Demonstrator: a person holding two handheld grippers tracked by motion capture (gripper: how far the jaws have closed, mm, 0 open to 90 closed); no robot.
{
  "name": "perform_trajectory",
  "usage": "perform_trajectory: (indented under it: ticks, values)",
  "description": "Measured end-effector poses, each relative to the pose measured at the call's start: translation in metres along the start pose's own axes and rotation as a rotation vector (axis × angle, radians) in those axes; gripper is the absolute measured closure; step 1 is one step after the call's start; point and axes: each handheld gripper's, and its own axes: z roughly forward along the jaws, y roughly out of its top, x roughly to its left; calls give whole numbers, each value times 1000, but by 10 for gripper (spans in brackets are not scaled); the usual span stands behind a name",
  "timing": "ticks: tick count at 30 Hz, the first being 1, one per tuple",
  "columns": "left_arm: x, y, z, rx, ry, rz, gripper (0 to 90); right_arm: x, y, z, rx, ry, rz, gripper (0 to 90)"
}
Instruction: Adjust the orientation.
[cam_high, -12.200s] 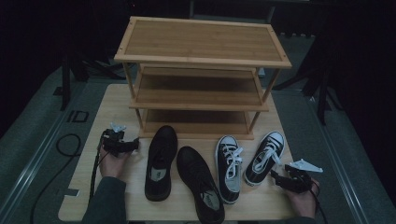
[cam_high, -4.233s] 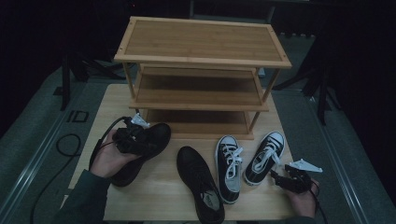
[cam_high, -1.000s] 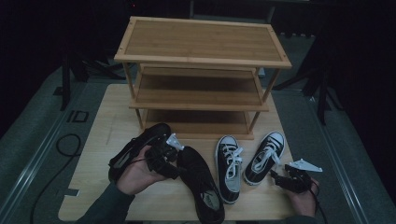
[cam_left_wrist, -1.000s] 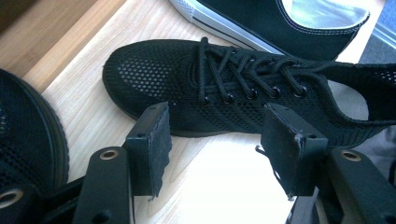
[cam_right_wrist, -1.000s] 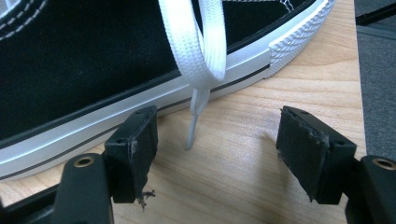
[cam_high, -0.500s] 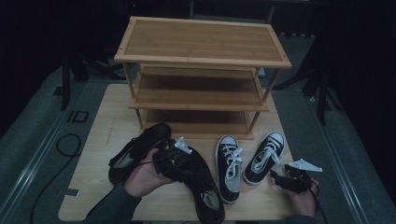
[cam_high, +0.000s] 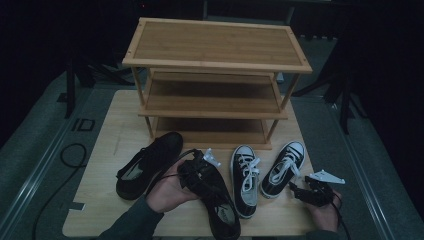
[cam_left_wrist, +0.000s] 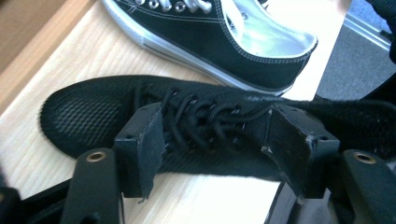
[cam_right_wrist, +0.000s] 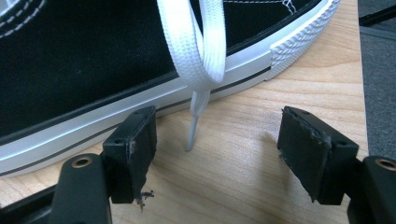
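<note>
Left gripper lining up on second black mesh lace-up shoe

Left gripper (cam_left_wrist: 212, 149) fingers have just been opening, straddling the shoe (cam_left_wrist: 187, 126) flat on the wooden desk (cam_high: 120, 125), nothing gripped; right gripper (cam_right_wrist: 215, 154) open, idle by sneaker (cam_right_wrist: 93, 60)

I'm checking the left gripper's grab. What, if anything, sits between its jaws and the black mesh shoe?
Nothing visible. The left gripper stands open astride the black mesh shoe at its laces, jaws just opened, pads apparently not yet pressing.

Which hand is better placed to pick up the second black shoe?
Left. The left gripper already straddles the black shoe at its laces, jaws wide open after just opening. The right gripper sits beside the sneaker, farther away.
</note>
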Motion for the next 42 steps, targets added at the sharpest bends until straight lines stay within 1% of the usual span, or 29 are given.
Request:
perform_trajectory:
  ticks: [1,3,5,7,10,11,12,13,15,16,17,19,20,22,23,24,26,28,29,31,36,42]
  values:
    - [0,1,3,9,8,10,356,0,0,0,0,1,0,280]
    - [-2,2,7,14,-2,4,355,0,0,0,0,1,0,279]
    - [-4,2,10,29,15,10,352,0,0,0,0,2,0,279]
    - [-4,0,13,54,22,12,353,0,0,0,0,1,-3,279]
    - [-1,-5,15,59,4,-6,357,0,0,0,0,2,-2,279]
    - [0,-7,14,57,-7,-21,368,0,0,0,0,1,-2,279]
    - [1,-9,13,54,-21,-33,391,0,0,0,0,1,-2,279]
    - [2,-10,12,56,-24,-50,409,0,0,0,0,1,-2,279]
    - [5,-14,12,68,-27,-63,452,0,0,0,0,1,-2,279]
    - [6,-16,11,66,-43,-71,471,0,0,0,0,1,-2,279]
    - [7,-18,11,62,-64,-77,512,0,0,0,0,1,-2,279]
    - [8,-19,11,66,-79,-69,577,0,0,0,0,1,-2,279]
    - [8,-19,10,68,-79,-68,609,0,0,0,0,1,-2,279]
    - [10,-21,6,66,-66,-61,681,0,0,0,0,1,-2,278]
    - [12,-22,3,56,-74,-63,728,0,0,0,0,1,-2,278]
    - [13,-23,1,54,-63,-67,763,0,0,0,0,2,-2,278]
    - [17,-26,-4,51,-45,-70,804,0,0,0,0,1,-2,278]
    - [19,-28,-6,48,-41,-75,834,0,0,0,0,2,-2,278]
    - [22,-32,-10,42,-30,-81,834,0,0,0,0,1,-3,278]
    - [25,-35,-14,43,-10,-76,850,0,0,0,0,1,-2,278]
    - [35,-43,-23,44,47,-78,856,0,0,0,1,1,-2,278]
    - [48,-51,-28,39,110,-103,858,0,0,0,0,1,-3,278]
